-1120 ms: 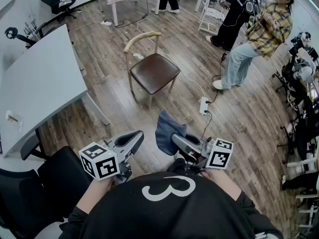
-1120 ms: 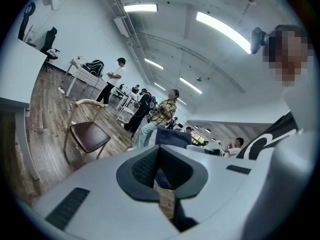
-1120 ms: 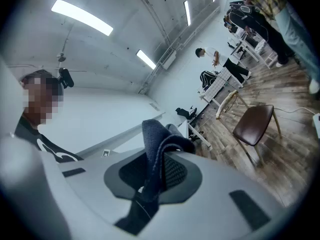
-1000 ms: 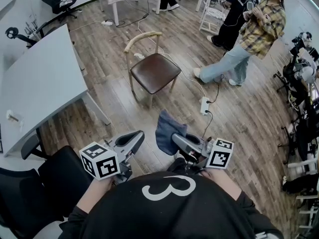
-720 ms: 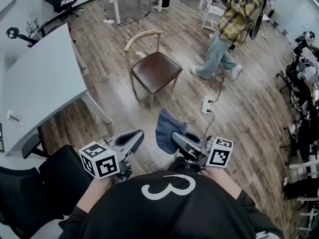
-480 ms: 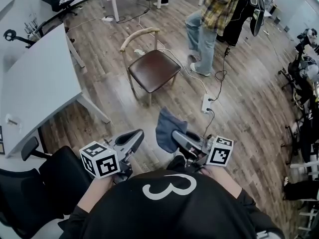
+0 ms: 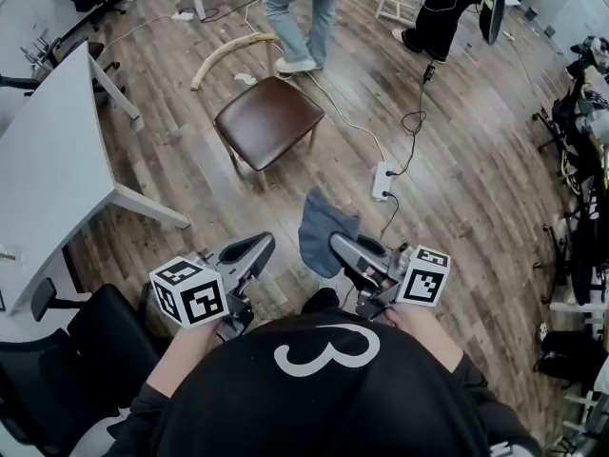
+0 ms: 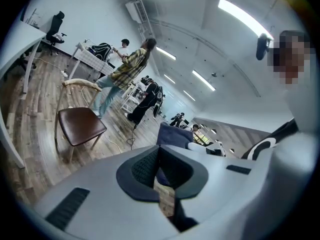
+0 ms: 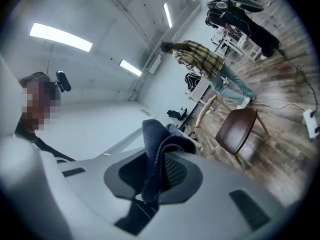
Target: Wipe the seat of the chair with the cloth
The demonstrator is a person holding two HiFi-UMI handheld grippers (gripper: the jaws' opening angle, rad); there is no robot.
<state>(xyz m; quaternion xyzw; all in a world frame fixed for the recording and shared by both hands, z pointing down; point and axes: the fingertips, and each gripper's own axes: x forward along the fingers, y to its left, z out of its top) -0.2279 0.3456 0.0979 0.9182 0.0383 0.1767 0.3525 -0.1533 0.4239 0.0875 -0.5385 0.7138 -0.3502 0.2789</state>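
Pinching the cloth (image 7: 319, 228) in our right gripper (image 7: 335, 243), ready for the chair seat (image 7: 268, 124) well ahead, we hold our left gripper (image 7: 257, 246) closed, empty.

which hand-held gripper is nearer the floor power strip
Right. The right hand-held gripper, holding the cloth, is just short of the power strip; the left hand-held gripper is farther left.
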